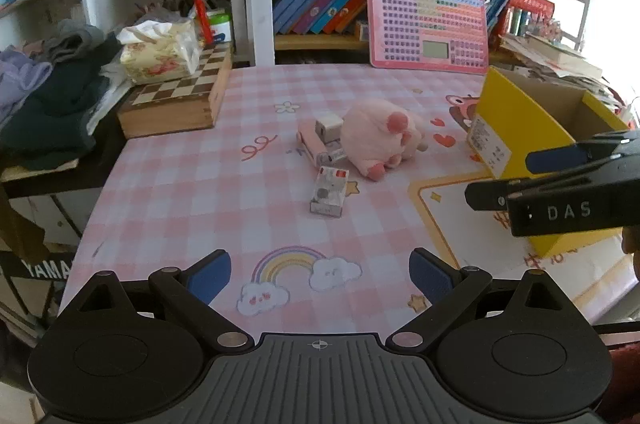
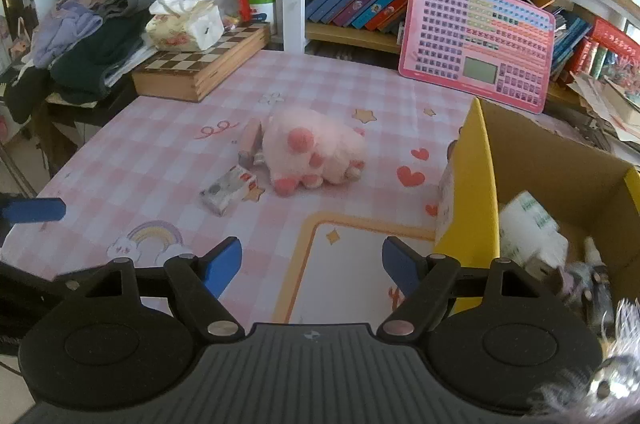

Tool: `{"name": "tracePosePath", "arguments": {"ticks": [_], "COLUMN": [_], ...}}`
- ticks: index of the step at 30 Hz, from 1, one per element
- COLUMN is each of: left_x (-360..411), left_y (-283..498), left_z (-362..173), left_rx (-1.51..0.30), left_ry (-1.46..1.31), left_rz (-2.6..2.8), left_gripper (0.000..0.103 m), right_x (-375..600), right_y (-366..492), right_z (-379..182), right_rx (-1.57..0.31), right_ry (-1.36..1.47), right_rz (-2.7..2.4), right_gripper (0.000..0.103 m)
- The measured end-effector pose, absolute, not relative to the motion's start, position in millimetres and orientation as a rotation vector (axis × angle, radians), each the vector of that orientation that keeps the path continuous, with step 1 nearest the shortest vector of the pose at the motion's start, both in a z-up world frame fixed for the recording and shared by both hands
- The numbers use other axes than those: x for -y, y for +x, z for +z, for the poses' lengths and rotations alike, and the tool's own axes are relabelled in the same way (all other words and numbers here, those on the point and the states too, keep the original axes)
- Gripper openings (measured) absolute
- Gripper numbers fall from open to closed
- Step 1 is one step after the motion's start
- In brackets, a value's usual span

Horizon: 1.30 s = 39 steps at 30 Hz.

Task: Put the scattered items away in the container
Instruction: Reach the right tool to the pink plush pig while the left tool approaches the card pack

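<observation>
1. The pink plush toy [image 1: 380, 136] lies on its side near the middle of the table, a rounded fuzzy body with darker pink paw pads and stubby feet pointing toward the cameras.
2. Touching the plush on its left is a small cluster: a white cube-shaped charger [image 1: 329, 125], a pink tube-like case [image 1: 314, 146] lying flat, and, a little nearer the cameras, a small rectangular printed box [image 1: 329, 193] with glossy grey-and-red faces.
3. The container is a cardboard box [image 2: 476, 184] with smooth yellow outer walls and a plain brown inside, standing at the right of the table with a white printed label on its near side.
4. Inside the box, the right wrist view shows a white bottle [image 2: 528, 228] with green print and some blurred grey-and-lilac items beside it that cannot be identified.
5. The left gripper [image 1: 320, 276] hangs above the rainbow print with its blue-padded fingers spread wide and nothing between them.
6. The right gripper [image 2: 312, 264] is likewise spread apart and unloaded, above the table just left of the yellow box wall.
7. The table wears a pink-and-white checked cloth [image 1: 200, 184], smooth and printed with hearts, stars and clouds.
8. At the back stand a wooden chessboard case [image 1: 176, 104] topped by a floral tissue pack [image 1: 160, 58], and a pink learning tablet [image 1: 428, 24] leaning on the bookshelf.
</observation>
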<state>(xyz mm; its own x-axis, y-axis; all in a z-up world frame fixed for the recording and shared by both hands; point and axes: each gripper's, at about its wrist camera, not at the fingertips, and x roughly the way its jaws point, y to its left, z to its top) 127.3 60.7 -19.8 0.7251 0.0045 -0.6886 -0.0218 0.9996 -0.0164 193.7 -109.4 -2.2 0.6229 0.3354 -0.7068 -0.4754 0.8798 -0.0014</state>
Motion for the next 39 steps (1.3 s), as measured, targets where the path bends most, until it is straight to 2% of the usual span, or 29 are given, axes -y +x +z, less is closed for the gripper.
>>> {"name": "tracePosePath", "arguments": {"ticks": [6,21,25,28,30,36,39], "left_x": [-59,-54,-54,-56,-57,-61,-60], "left_y": [156,226,242,251,257,268,269], "left_z": [-28,-50,-61,-68,-71,-81,-81], "left_rx": [-0.779,-0.824,-0.849,-0.868,-0.874,-0.903,-0.896], "left_ry": [-0.007,0.023,0.024,0.014,0.008,-0.003,0.014], "left_rz": [0.013,-0.007,-0.013,-0.026,-0.031,-0.041,-0.047], "left_gripper": [0.097,0.095,0.088,0.080,0.071,0.056,0.053], "right_x": [102,70,65,63,63,64,62], "right_y": [226,307,323,334,341,362,369], "right_z": [-6,-14,-23,-30,-35,-45,-50], "right_rx": [-0.790,-0.843,-0.872,-0.892,-0.908,-0.955,-0.973], "right_ry": [-0.179,-0.115,-0.125,-0.124,-0.123,-0.059,-0.022], "right_rz": [0.492,0.496,0.491,0.491,0.479,0.482,0.491], "right_gripper": [0.078,0.093,0.097,0.098,0.099,0.103,0.103]}}
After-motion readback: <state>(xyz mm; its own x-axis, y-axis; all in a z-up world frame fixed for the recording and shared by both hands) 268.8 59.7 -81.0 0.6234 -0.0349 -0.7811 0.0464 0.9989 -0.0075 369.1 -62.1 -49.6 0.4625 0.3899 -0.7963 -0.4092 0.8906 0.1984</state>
